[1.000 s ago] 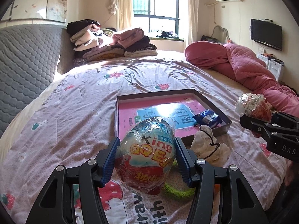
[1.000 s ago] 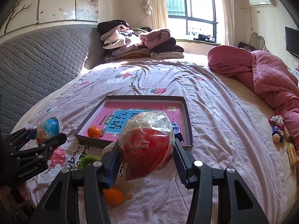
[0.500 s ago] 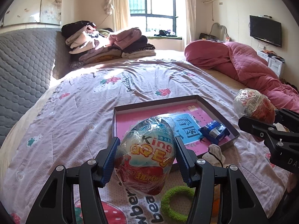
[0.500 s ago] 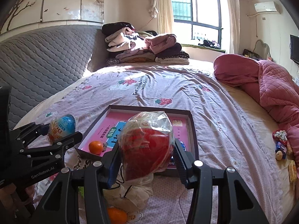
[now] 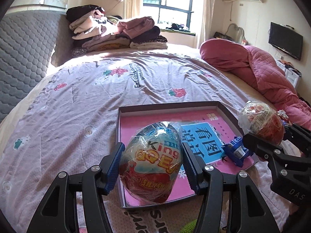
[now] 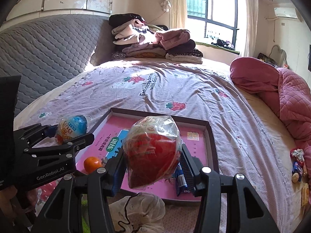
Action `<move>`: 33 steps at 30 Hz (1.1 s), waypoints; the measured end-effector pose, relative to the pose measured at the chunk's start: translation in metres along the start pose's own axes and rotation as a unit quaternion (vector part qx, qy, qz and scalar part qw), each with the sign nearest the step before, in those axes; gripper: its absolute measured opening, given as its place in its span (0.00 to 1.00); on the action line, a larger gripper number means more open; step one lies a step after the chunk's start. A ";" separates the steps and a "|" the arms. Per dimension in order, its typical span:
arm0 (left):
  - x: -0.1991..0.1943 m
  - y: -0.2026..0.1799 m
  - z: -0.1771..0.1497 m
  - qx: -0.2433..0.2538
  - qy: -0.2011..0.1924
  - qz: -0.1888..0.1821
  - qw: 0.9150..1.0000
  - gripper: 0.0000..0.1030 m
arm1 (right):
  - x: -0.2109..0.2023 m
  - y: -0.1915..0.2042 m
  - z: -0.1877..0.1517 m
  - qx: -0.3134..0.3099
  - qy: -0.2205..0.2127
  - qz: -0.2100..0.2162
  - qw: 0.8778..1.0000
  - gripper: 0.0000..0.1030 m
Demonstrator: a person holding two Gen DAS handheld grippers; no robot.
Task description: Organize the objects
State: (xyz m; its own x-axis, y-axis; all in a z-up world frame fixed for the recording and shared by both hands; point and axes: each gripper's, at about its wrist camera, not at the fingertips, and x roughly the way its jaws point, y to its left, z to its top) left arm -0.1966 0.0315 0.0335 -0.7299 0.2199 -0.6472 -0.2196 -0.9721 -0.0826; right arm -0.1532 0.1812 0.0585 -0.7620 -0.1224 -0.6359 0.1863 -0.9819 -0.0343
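Left gripper [image 5: 151, 162] clamps blue egg [image 5: 153, 161]; right gripper [image 6: 152, 162] clamps red egg [image 6: 153, 151], both over tray [image 6: 210, 136]. Risk: slick wrap slips, 2 eggs roll off.

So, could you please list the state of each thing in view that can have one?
Left gripper: jaws shut on the blue-topped toy egg, held above the tray.
Right gripper: jaws shut on the red toy egg.
Shallow tray: open, on the bed.
Mandarin: whole, in the tray.
Blue snack packet: sealed, in the tray.
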 end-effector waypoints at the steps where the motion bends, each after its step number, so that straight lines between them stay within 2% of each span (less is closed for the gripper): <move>1: 0.004 0.002 0.001 -0.002 0.002 0.001 1.000 0.58 | 0.005 0.001 0.000 0.000 0.004 0.001 1.000 0.50; 8: 0.027 0.012 0.005 -0.007 0.018 0.005 1.000 0.58 | 0.037 -0.002 -0.002 0.004 0.043 0.006 0.999 0.50; 18: 0.057 0.010 -0.003 0.013 0.049 0.018 0.999 0.58 | 0.071 -0.004 -0.009 0.003 0.087 0.017 0.996 0.50; 33: 0.077 -0.002 -0.018 0.040 0.080 0.013 0.996 0.58 | 0.102 -0.005 -0.029 0.007 0.141 0.027 0.990 0.50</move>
State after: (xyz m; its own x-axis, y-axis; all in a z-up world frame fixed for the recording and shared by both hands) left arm -0.2407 0.0484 -0.0295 -0.6255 0.1736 -0.7607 -0.2580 -0.9661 -0.0083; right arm -0.2141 0.1780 -0.0280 -0.5470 -0.1309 -0.8269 0.2108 -0.9774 0.0152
